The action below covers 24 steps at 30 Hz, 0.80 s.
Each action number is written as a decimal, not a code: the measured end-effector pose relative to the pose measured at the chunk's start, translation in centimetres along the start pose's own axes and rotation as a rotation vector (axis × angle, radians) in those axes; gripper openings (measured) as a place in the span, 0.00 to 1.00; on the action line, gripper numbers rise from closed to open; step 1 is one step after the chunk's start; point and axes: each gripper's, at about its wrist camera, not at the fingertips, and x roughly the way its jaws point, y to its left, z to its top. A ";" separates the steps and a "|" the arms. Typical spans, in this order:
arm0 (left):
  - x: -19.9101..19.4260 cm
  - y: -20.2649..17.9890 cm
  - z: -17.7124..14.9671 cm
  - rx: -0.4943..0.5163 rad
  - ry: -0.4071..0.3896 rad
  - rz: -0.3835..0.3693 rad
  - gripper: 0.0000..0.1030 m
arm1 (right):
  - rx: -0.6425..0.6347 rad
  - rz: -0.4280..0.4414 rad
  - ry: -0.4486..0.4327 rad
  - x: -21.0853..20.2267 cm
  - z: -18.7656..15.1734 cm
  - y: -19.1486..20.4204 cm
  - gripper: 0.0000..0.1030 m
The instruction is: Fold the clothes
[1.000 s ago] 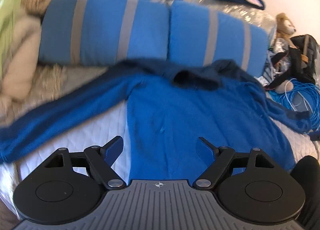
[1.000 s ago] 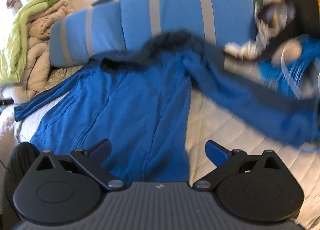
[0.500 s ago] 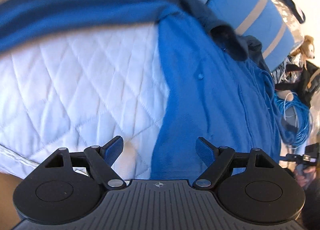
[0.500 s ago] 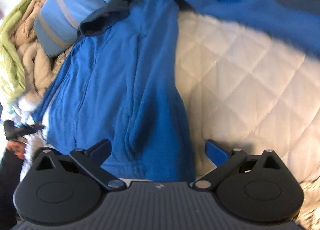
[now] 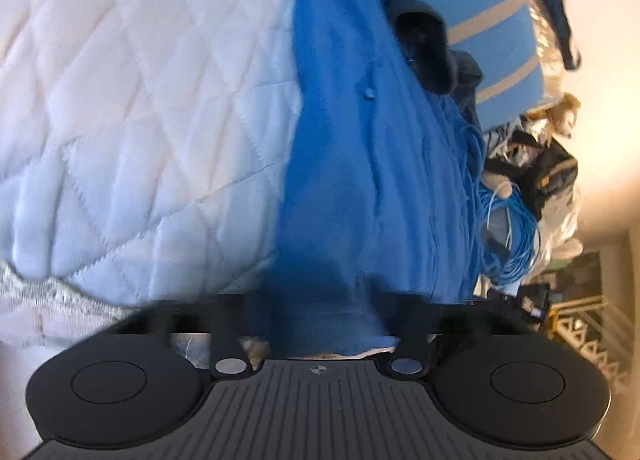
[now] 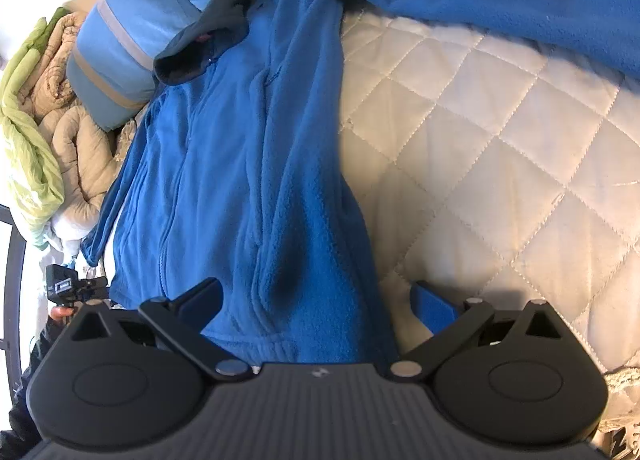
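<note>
Both grippers lowered to fleece jacket (image 5: pixel 360 164) hem, left jaws closing on it, right jaws wide apart.

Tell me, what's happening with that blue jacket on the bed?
A person with a gripper in each hand is starting to fold the blue fleece jacket spread on the white quilt. The left gripper is closing on the jacket's bottom hem. The right gripper sits open over the hem's other corner, not gripping yet.

Fleece (image 6: pixel 248 164) showing bright blue w/ navy collar (image 6: pixel 200 48); quilt (image 6: pixel 500 148) showing white, diamond-stitched; pillow (image 6: pixel 132 20) showing lt blue w/ grey stripes.
</note>
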 end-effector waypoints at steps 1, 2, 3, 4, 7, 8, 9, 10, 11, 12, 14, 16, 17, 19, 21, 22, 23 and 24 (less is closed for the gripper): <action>-0.2 0.1 -0.2 -0.017 -0.005 -0.014 0.16 | -0.001 0.000 -0.001 0.0 0.0 0.0 1.00; -0.5 -0.3 -0.3 -0.012 -0.017 -0.018 0.16 | -0.001 0.001 -0.001 0.0 0.0 0.0 1.00; -0.9 -0.8 -0.4 -0.002 -0.031 -0.016 0.15 | 0.000 0.003 0.000 0.1 0.0 -0.1 1.00; -1.1 -1.4 -0.3 0.007 -0.047 -0.018 0.14 | 0.003 0.005 0.001 0.0 0.1 -0.1 1.00; -2.0 -4.3 0.0 0.055 -0.107 -0.002 0.12 | 0.008 0.010 0.005 0.1 0.3 -0.2 1.00; -2.3 -5.3 0.1 0.070 -0.124 0.007 0.12 | 0.006 0.011 0.009 0.2 0.3 -0.3 1.00; -2.5 -6.2 0.2 0.083 -0.136 0.019 0.12 | 0.000 0.010 0.014 0.2 0.4 -0.2 1.00; -2.6 -7.1 0.4 0.094 -0.147 0.034 0.12 | -0.010 0.011 0.020 0.2 0.4 -0.2 1.00; -2.6 -7.8 0.5 0.105 -0.150 0.047 0.12 | -0.019 0.017 0.027 0.3 0.5 -0.1 1.00; -2.5 -8.4 0.5 0.119 -0.149 0.059 0.12 | -0.031 0.029 0.035 0.4 0.5 0.0 0.99; -2.5 -9.0 0.6 0.136 -0.145 0.079 0.12 | -0.048 0.048 0.047 0.4 0.5 0.1 0.99; -2.5 -9.3 0.6 0.143 -0.141 0.098 0.12 | -0.056 0.067 0.056 0.6 0.4 0.1 0.99; -2.5 -9.3 0.5 0.142 -0.140 0.105 0.12 | -0.058 0.075 0.060 0.6 0.5 0.1 0.99; -2.4 -9.1 0.6 0.135 -0.138 0.115 0.12 | -0.050 0.092 0.062 0.6 0.5 -0.2 0.99; -2.3 -9.0 0.5 0.123 -0.140 0.122 0.12 | -0.037 0.109 0.061 0.6 0.6 -0.5 0.99; -2.4 -8.9 0.5 0.118 -0.141 0.124 0.12 | -0.028 0.118 0.058 0.6 0.6 -0.6 0.98; -2.4 -8.9 0.5 0.114 -0.141 0.126 0.12 | -0.019 0.127 0.055 0.6 0.6 -0.7 0.96; -2.4 -8.8 0.4 0.109 -0.142 0.128 0.12 | -0.014 0.131 0.053 0.6 0.6 -0.8 0.93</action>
